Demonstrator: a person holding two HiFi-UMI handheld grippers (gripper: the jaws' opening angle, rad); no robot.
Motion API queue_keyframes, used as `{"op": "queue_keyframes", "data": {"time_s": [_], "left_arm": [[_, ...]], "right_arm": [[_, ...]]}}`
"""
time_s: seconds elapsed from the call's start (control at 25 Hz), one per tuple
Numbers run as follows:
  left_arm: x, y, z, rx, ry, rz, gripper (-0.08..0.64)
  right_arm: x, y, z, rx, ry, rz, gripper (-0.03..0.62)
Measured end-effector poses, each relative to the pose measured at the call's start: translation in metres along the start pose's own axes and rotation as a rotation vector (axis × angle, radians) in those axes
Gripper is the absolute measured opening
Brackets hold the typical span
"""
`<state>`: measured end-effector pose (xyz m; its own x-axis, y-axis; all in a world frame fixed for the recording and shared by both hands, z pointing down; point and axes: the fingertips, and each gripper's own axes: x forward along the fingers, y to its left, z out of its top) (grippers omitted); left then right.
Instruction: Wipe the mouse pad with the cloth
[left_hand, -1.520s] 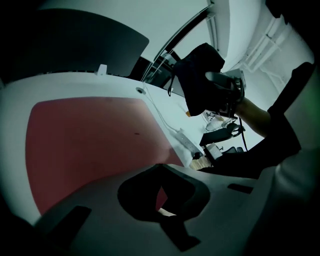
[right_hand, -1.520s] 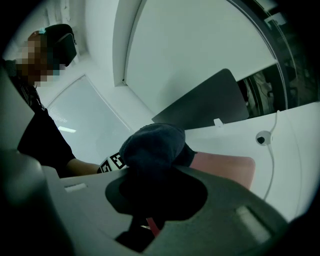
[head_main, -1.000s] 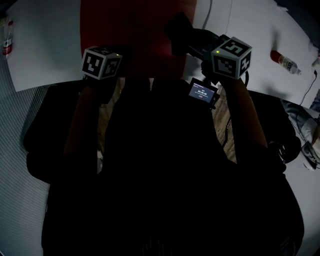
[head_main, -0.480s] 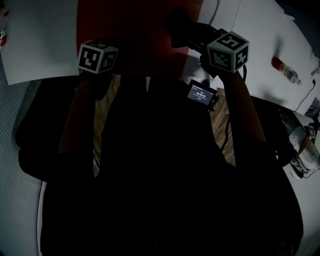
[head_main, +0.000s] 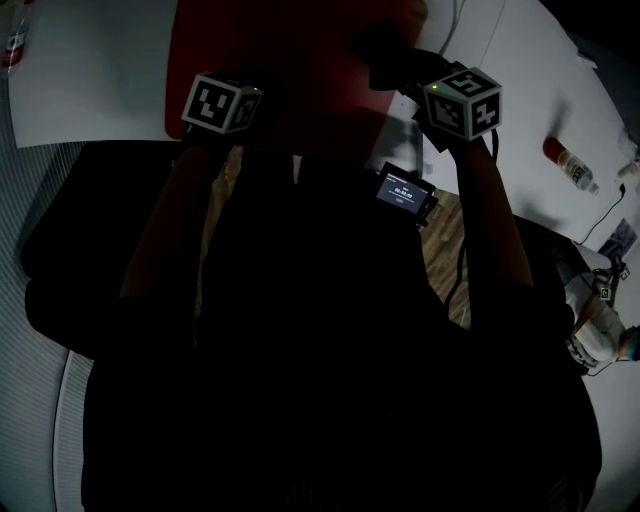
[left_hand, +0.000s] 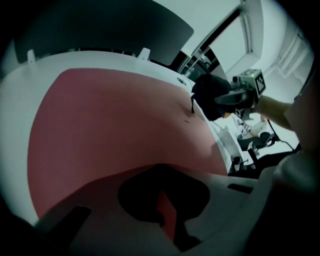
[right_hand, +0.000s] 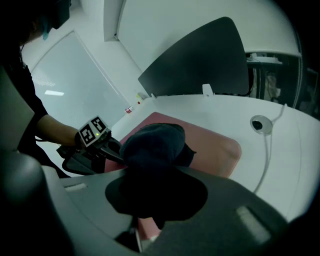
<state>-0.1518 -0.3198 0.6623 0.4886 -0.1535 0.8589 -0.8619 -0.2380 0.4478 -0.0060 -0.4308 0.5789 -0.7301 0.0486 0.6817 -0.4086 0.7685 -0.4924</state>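
White table (head_main: 90, 90); bottle (head_main: 566, 163), perhaps red-capped, at right; dark monitor (right_hand: 200, 60) behind.

table (head_main: 90, 90): white, rounded edge, spans 10 to 3 o'clock in head view
mouse pad (head_main: 290, 60): red, rounded corners, flat on the table at 12 o'clock
bottle (head_main: 568, 165): red cap, on its side at 2 o'clock, well apart from the pad
second bottle (head_main: 13, 40): 10 o'clock, cut by frame edge
grommet (right_hand: 262, 124): round, set in tabletop, 3 o'clock of the pad
cable (right_hand: 264, 160): white, runs across the tabletop from the grommet
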Motion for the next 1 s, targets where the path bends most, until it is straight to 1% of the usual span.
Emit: {"op": "queue_keyframes", "data": {"time_s": [0.12,0.24,0.36,0.4,0.6,0.88,1.0], "left_arm": [[-0.012,-0.008,-0.005,0.066,0.025,0.039,0.008],[-0.012,-0.006,-0.006,0.086,0.033,0.047,0.008],[-0.011,-0.006,-0.003,0.104,0.045,0.056,0.008],[-0.011,-0.006,-0.003,0.105,0.051,0.059,0.008],[-0.013,-0.008,-0.007,0.093,0.065,0.057,0.008],[-0.013,-0.007,-0.007,0.088,0.073,0.052,0.008],[-0.014,-0.006,-0.007,0.085,0.076,0.06,0.008]], "right_arm": [[0.0,-0.01,0.003,-0.046,0.04,-0.053,0.071],[0.006,-0.036,0.003,-0.065,0.072,-0.112,0.071],[0.011,-0.053,0.01,-0.081,0.079,-0.138,0.071],[0.012,-0.057,0.011,-0.105,0.09,-0.147,0.071],[0.015,-0.068,0.018,-0.286,0.181,-0.204,0.071],[0.031,-0.075,0.018,-0.463,0.257,-0.221,0.071],[0.032,-0.072,0.017,-0.559,0.294,-0.228,0.071]]}}
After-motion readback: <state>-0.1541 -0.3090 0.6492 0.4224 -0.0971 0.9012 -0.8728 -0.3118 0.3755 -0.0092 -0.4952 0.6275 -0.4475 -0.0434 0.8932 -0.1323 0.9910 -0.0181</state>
